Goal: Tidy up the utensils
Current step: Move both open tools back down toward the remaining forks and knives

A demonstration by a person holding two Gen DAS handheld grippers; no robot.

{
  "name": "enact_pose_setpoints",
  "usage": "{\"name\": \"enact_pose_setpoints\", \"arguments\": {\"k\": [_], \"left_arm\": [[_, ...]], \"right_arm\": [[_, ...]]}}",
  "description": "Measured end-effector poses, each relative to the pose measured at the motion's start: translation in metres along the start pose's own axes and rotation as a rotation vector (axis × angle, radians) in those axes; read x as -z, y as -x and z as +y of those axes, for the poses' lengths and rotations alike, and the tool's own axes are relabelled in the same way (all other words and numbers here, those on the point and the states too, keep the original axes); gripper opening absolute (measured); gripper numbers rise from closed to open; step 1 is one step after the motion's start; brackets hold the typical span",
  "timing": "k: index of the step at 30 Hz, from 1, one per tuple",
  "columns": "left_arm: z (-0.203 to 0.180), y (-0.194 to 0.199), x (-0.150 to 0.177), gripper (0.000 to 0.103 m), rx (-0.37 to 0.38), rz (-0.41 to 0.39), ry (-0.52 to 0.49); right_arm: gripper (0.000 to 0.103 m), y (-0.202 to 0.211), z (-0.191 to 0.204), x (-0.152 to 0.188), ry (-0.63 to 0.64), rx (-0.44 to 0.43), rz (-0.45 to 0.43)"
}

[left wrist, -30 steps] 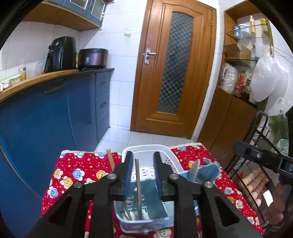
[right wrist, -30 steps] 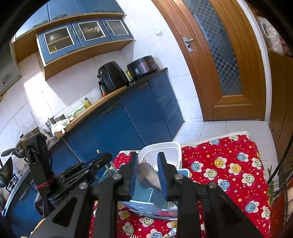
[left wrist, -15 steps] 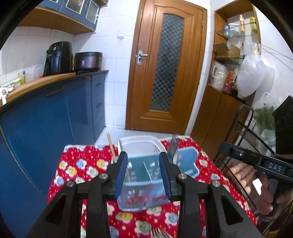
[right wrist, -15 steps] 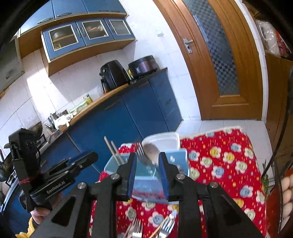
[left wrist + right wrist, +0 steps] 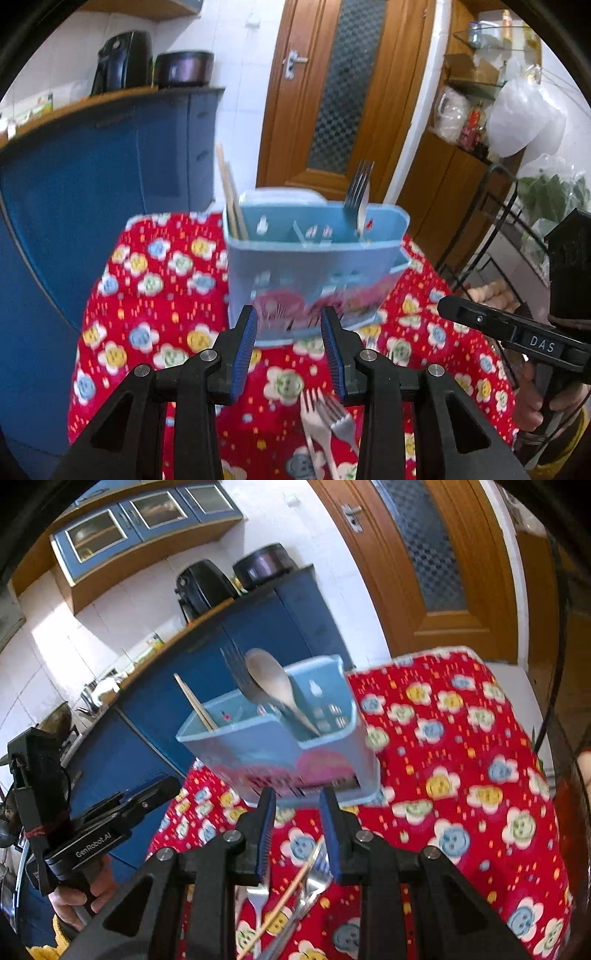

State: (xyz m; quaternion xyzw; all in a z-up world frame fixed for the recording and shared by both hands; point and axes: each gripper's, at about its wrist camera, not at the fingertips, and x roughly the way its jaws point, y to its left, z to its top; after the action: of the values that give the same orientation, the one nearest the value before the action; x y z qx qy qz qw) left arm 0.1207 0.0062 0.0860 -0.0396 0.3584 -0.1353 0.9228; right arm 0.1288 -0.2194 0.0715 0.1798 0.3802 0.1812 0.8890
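Left hand-held gripper [image 5: 289, 345]: jaws parted, nothing between them; pulled back and lower than a second ago, when a chopstick stood between the pads over the caddy; so chopstick released
Right hand-held gripper [image 5: 297, 829]: jaws parted, empty; a second ago a spoon sat between them, now it stands in the caddy; also backed off toward the near edge
Caddy [image 5: 314, 273]: blue divided holder, upright on the table [image 5: 155, 280]; a white basket [image 5: 280, 194] just behind it
Already sorted: chopsticks [image 5: 231, 199] in the left compartment; fork [image 5: 356, 192] and spoon [image 5: 273, 685] in the right one, heads up; middle compartment contents cannot tell, frames blurred
Meaning: one drop per side looks done; both free for the next pick
Still loose: forks [image 5: 325, 421] flat on the red flowered cloth below the left jaws; in the right view a chopstick [image 5: 284, 897] lies diagonally across the forks [image 5: 314, 871], touching
In the way: the overlapping pile means lifting one piece may drag another; flat metal on cloth is likely hard to pinch
Around: blue cabinets at left, wooden door behind, wire rack at right, all well apart from the work
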Motion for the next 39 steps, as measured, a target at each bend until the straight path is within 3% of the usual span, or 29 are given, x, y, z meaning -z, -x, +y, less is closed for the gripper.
{"name": "enact_pose_setpoints", "arguments": {"k": [16,29,33,39], "left_arm": [[0.010,-0.037,0.051,0.037,0.001,0.192,0.047],[0.012,-0.048,0.066,0.037,0.006,0.250,0.072],[0.012,-0.047,0.066,0.037,0.008,0.255,0.065],[0.009,-0.048,0.071,0.037,0.012,0.275,0.055]], "right_arm": [[0.027,-0.042,-0.021,0.039,-0.049,0.027,0.154],[0.027,-0.063,-0.023,0.046,-0.057,0.020,0.193],[0.010,-0.067,-0.024,0.047,-0.064,0.003,0.188],[0.005,-0.059,-0.024,0.046,-0.056,-0.014,0.149]]}}
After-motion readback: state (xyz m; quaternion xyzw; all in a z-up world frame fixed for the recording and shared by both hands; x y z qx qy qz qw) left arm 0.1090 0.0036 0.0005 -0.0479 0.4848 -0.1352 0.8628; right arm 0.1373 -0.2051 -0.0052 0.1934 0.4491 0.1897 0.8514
